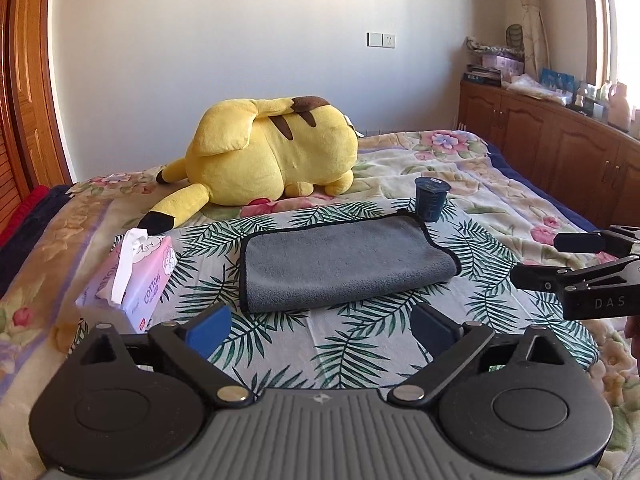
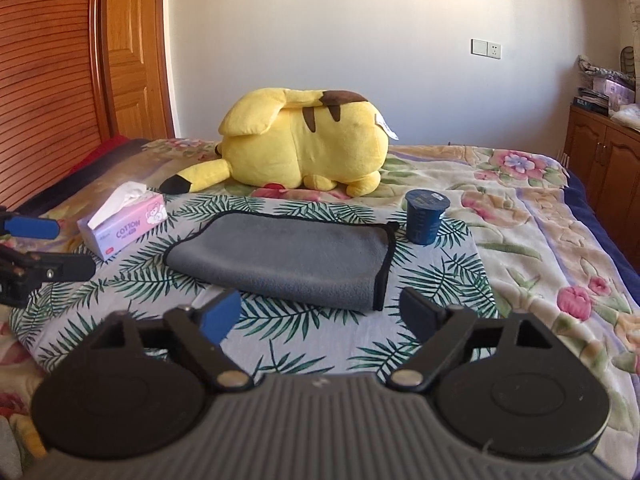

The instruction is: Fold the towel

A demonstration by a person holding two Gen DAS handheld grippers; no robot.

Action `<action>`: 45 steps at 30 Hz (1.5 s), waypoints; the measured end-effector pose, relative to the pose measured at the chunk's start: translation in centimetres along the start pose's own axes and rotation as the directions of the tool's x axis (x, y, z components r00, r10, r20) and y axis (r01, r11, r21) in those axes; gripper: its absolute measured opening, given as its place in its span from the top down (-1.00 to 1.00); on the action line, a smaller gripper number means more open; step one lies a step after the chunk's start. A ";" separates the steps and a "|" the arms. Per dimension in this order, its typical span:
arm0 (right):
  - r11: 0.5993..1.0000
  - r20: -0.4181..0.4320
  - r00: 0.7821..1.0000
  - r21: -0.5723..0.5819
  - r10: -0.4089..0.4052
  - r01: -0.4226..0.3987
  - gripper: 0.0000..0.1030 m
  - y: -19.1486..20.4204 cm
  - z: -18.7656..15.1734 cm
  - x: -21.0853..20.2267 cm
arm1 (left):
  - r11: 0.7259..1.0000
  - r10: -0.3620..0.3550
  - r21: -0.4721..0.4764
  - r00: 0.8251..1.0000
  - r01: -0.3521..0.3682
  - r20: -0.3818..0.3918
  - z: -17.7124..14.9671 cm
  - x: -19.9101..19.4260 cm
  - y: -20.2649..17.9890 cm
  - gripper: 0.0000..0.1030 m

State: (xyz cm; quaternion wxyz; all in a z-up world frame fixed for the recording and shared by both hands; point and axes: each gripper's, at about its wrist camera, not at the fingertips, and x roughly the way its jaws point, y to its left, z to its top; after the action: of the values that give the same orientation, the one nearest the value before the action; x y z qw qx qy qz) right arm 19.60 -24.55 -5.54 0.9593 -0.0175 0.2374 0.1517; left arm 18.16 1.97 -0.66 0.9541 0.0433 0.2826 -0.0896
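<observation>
A grey towel (image 1: 344, 262) with black trim lies folded over on a leaf-print cloth (image 1: 352, 344) on the bed; it also shows in the right wrist view (image 2: 288, 258). My left gripper (image 1: 320, 330) is open and empty, just short of the towel's near edge. My right gripper (image 2: 320, 316) is open and empty, also just short of the towel. The right gripper shows at the right edge of the left wrist view (image 1: 538, 258), and the left gripper shows at the left edge of the right wrist view (image 2: 74, 246). Neither touches the towel.
A dark blue cup (image 1: 431, 199) stands at the towel's far right corner. A pink tissue pack (image 1: 134, 280) lies to the left. A yellow plush toy (image 1: 276, 152) lies behind. Wooden cabinets (image 1: 560, 148) line the right; a wooden headboard (image 2: 48, 80) stands left.
</observation>
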 end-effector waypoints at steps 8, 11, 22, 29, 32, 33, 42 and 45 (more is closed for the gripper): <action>1.000 0.009 1.000 0.006 -0.011 0.011 -1.00 -0.1 -0.5 -2.6 | 1.000 0.000 -0.031 1.000 0.000 -0.013 -1.8 -2.0 -1.3 -0.68; 1.000 0.014 1.000 -0.008 -0.017 0.017 -1.00 0.1 -0.6 -3.7 | 0.999 -0.001 -0.038 1.000 0.001 -0.012 -2.1 -2.9 -1.5 -0.68; 1.000 0.036 0.999 -0.002 -0.018 0.018 -1.00 0.9 -1.4 -7.3 | 1.000 0.031 -0.004 0.999 -0.031 0.019 -2.9 -6.7 -3.1 -0.69; 1.000 0.058 0.998 0.004 -0.019 0.018 -1.00 1.4 -1.3 -9.6 | 0.996 0.084 -0.023 0.995 -0.083 0.058 -2.4 -9.6 -3.5 -0.69; 1.000 0.078 0.997 0.000 -0.017 0.017 -1.00 1.7 -1.0 -10.8 | 0.997 0.078 -0.032 0.995 -0.076 0.069 -2.1 -10.9 -3.9 -0.69; 1.000 0.086 0.996 0.000 -0.016 0.016 -1.00 1.8 -0.8 -11.2 | 0.996 0.080 -0.033 0.994 -0.077 0.076 -2.1 -11.4 -4.0 -0.69; 1.000 0.136 0.991 0.010 -0.004 0.003 -1.00 3.0 -0.8 -14.4 | 0.998 0.066 -0.020 0.989 -0.063 0.132 -3.2 -15.1 -5.7 -0.69; 1.000 0.145 0.989 0.009 -0.002 0.001 -1.00 3.2 -1.0 -15.1 | 0.999 0.049 -0.027 0.989 -0.046 0.137 -3.7 -15.9 -5.9 -0.69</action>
State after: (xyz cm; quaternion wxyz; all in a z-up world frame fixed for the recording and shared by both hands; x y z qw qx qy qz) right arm 5.47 -25.84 0.62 0.9742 -0.0022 0.1678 0.1506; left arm 1.92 -1.04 4.75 0.9735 0.0323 0.2163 -0.0663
